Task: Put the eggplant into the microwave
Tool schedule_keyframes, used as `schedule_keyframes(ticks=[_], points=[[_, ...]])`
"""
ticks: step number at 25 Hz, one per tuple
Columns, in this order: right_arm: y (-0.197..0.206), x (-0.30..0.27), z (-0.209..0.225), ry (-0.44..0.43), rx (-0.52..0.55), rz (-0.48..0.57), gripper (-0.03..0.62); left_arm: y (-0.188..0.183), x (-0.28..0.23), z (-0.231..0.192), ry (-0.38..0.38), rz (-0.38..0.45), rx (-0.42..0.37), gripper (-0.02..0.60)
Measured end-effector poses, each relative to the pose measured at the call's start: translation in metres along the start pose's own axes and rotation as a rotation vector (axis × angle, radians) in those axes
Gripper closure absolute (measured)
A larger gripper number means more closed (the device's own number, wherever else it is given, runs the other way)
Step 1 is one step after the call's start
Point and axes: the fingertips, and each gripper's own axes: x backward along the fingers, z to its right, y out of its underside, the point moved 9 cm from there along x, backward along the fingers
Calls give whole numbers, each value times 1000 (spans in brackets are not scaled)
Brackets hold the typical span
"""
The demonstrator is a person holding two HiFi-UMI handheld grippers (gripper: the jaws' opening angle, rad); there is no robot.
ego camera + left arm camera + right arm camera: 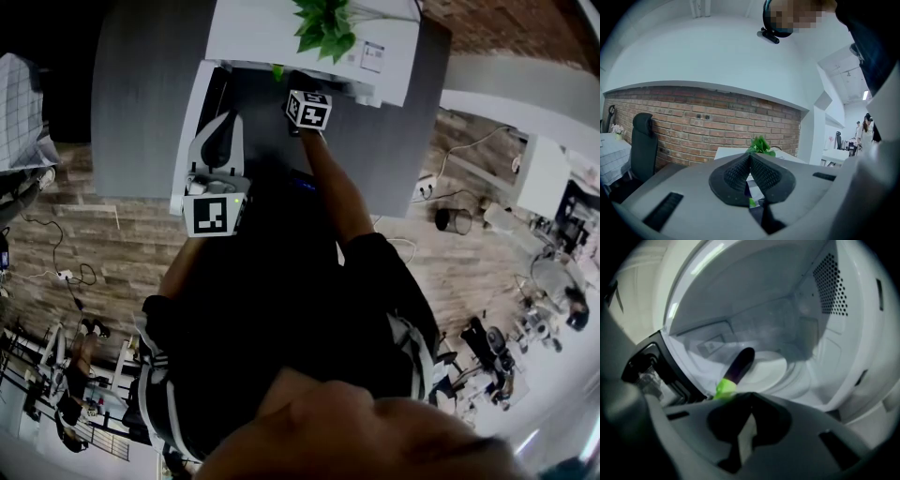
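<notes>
Left gripper [214, 183]: nearest the person, over the grey table's [141, 94] near edge; fingers pressed together at the tips, nothing between them.
Right gripper [307, 111]: farther, at the microwave's [281, 37] open front; fingers meet tip to tip, empty.
Eggplant [739, 367]: inside the microwave, lying on the turntable [776, 369], green stem end nearest, just beyond the right gripper's tips.
Plant [323, 26]: far, on the microwave's top.

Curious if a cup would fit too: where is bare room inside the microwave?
Bare: the turntable right of the eggplant, up to the perforated wall. Crowded: front left, where the eggplant's green end lies by the right hand-held gripper.
</notes>
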Motion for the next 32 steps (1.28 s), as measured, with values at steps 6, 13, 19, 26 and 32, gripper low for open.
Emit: schedule_keyframes(ticks=[6, 13, 19, 26, 32], points=[[-5, -5, -1, -5, 3, -2, 562, 0, 1, 0, -4, -5, 19, 548], [-5, -5, -3, -8, -6, -7, 562, -1, 2, -1, -1, 4, 1, 548], [-6, 4, -3, 1, -22, 2, 562, -2, 8, 1, -6, 12, 11, 548], [-8, 32, -9, 4, -22, 27, 562, -6, 22, 8, 4, 38, -5, 548], [3, 79, -21, 2, -4, 36, 562, -6, 41, 13, 6, 60, -21, 548]])
